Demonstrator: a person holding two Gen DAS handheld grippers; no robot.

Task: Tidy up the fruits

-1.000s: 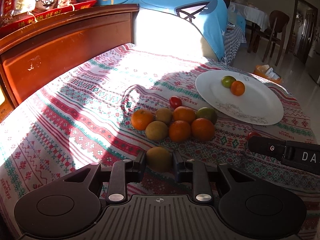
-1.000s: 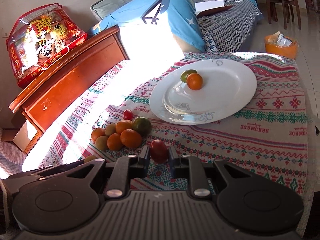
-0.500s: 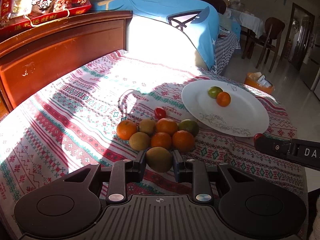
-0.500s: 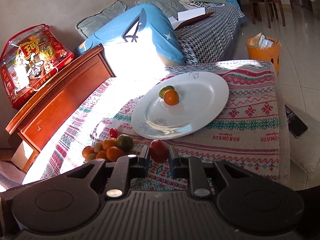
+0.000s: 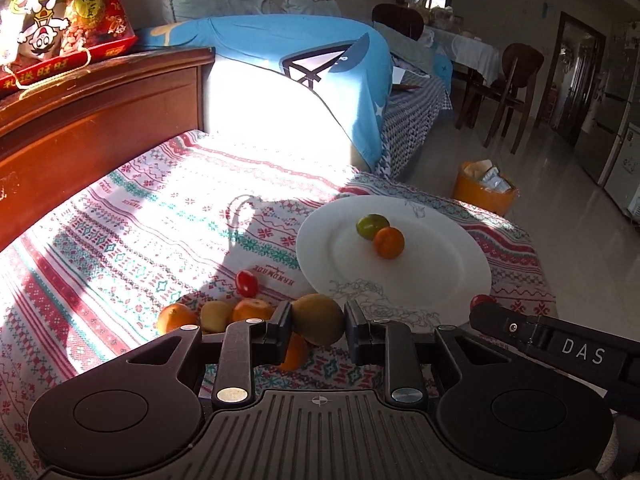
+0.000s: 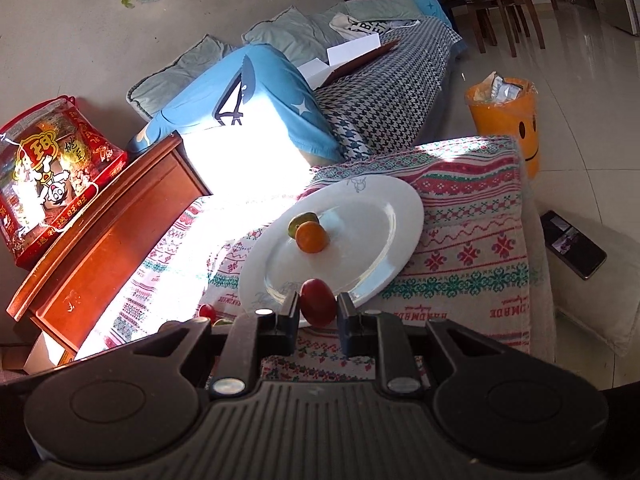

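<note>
Above the patterned red-and-green tablecloth (image 5: 132, 216), the left gripper (image 5: 318, 326) is clamped on a round brown kiwi-like fruit (image 5: 318, 318), while the right gripper (image 6: 318, 312) pinches a small red tomato (image 6: 318, 302) near the round white plate (image 6: 380, 240) rim, tilted downward.

Right gripper (image 5: 576, 350): white letters "DAS"
Tablecloth (image 6: 472, 264): "HANDMADE" woven in red, seen upside down
Snack bag (image 6: 48, 176): gold Chinese characters, not legible

Glossy white plate (image 5: 440, 280) on woven cloth (image 5: 120, 240); polished wood cabinet (image 5: 100, 120).
</note>
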